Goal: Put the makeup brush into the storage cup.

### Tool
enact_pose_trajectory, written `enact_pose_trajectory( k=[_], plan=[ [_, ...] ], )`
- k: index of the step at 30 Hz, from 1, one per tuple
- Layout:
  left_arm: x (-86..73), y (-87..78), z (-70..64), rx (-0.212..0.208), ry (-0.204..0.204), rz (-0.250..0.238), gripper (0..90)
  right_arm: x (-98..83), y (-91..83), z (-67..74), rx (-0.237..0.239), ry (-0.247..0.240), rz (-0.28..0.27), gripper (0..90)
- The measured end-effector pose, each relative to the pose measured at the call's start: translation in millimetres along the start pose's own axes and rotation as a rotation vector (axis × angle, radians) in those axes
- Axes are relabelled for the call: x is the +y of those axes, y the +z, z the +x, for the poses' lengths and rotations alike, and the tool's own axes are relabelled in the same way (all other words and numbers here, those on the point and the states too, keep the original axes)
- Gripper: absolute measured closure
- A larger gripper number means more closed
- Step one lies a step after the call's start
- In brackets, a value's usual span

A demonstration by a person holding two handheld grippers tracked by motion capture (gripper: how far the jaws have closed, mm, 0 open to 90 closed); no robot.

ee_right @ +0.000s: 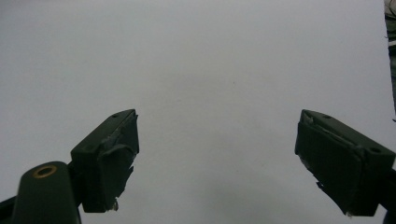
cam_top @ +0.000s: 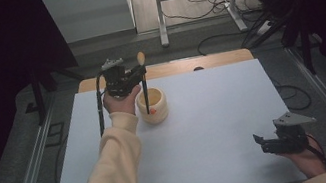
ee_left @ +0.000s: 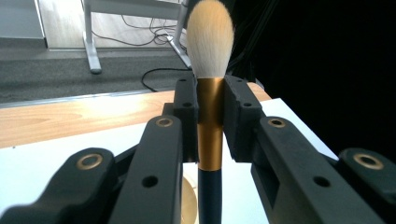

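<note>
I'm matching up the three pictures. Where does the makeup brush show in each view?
High view: the makeup brush stands upright at upper left of centre, clamped by the left gripper over the cream cup.
Left gripper view: the brush rises up the middle, gold ferrule between the jaws.
Right gripper view: not in it.
Shared landmark: the white table sheet.

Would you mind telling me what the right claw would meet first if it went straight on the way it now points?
The right claw stands open with nothing between its jaws. Its own view shows just the bare white table top ahead, so it would probably meet that surface first; how steeply it slants down is hard to judge.
</note>
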State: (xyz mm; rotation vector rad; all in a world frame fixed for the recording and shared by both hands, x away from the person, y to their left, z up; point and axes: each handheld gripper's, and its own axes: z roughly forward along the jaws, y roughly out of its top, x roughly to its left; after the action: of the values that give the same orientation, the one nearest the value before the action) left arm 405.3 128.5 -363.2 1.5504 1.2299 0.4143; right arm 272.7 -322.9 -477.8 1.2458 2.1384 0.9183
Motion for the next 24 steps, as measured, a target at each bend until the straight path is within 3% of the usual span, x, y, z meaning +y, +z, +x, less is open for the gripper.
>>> enact_pose_trajectory(
  k=[9, 15, 24],
  plan=[
    [1.0, 9.3, 6.9, 0.030, 0.007, -0.026, 77.4, -0.4, 1.2, -1.0, 0.000, -0.004, 0.005, 13.9],
    [5.6, 19.0, 11.5, 0.012, -0.009, -0.040, 77.4, -0.3, 1.7, -1.2, 0.000, -0.005, 0.007, 13.9],
    [13.8, 29.8, 8.9, -0.002, 0.022, -0.058, 77.4, -0.7, 2.2, -2.4, -0.001, -0.006, 0.008, 13.9]
  ],
)
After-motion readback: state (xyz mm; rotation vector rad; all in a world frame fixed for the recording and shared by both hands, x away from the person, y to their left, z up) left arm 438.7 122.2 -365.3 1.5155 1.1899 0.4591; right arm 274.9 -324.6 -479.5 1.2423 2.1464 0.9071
